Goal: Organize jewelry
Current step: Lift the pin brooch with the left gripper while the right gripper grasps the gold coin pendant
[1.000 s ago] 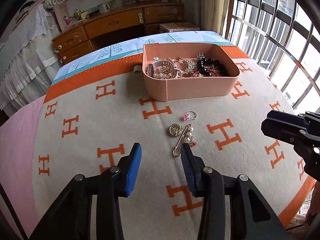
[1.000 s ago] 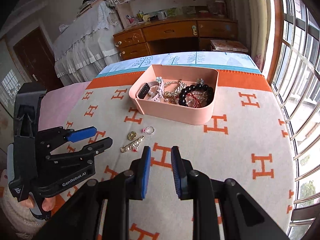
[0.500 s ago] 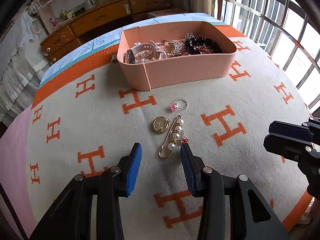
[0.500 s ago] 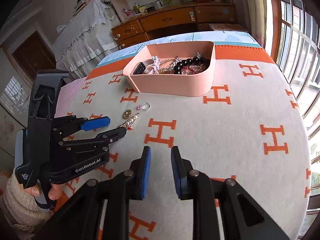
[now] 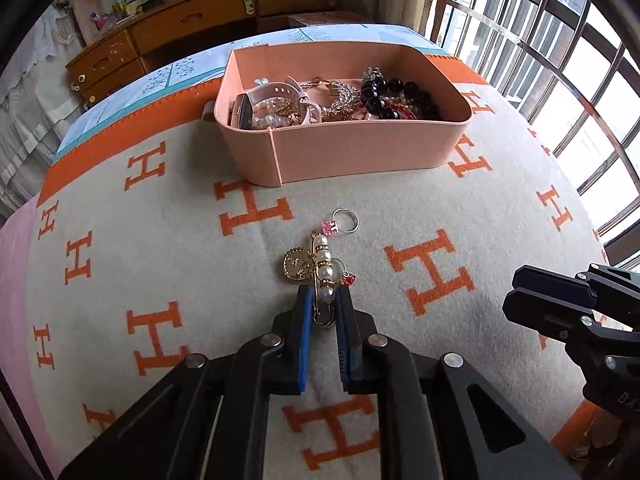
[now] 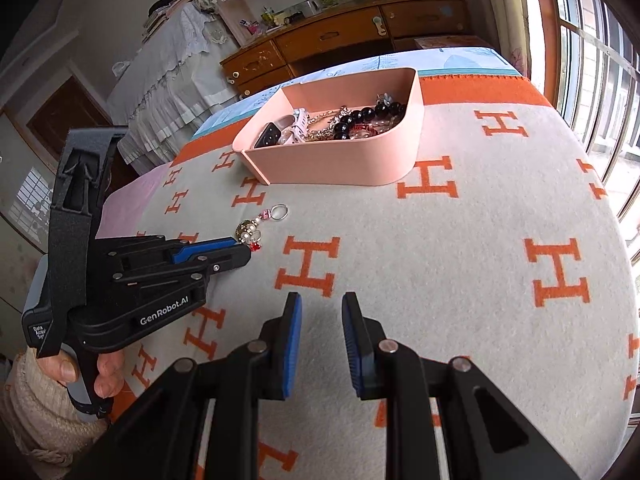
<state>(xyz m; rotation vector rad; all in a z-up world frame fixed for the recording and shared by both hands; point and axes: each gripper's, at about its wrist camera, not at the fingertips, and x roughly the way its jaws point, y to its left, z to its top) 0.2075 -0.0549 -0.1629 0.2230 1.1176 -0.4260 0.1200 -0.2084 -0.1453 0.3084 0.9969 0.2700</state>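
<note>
With blanket [image 5: 160, 240] spread flat, box [image 5: 360, 152] at 12 o'clock from left gripper [image 5: 322, 300]. Left gripper clamped on pin [image 5: 324, 276], near end; long axis toward 12. Right gripper [image 6: 320, 312] at 3 o'clock, parted, empty, farther off. Medal [image 5: 298, 265] touching pin; ring [image 5: 345, 221] just beyond.

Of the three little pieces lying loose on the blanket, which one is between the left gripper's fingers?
The pearl safety-pin brooch: its lower end sits between the left gripper pads. The gold medallion and pink-stone ring lie free beyond it.
</note>
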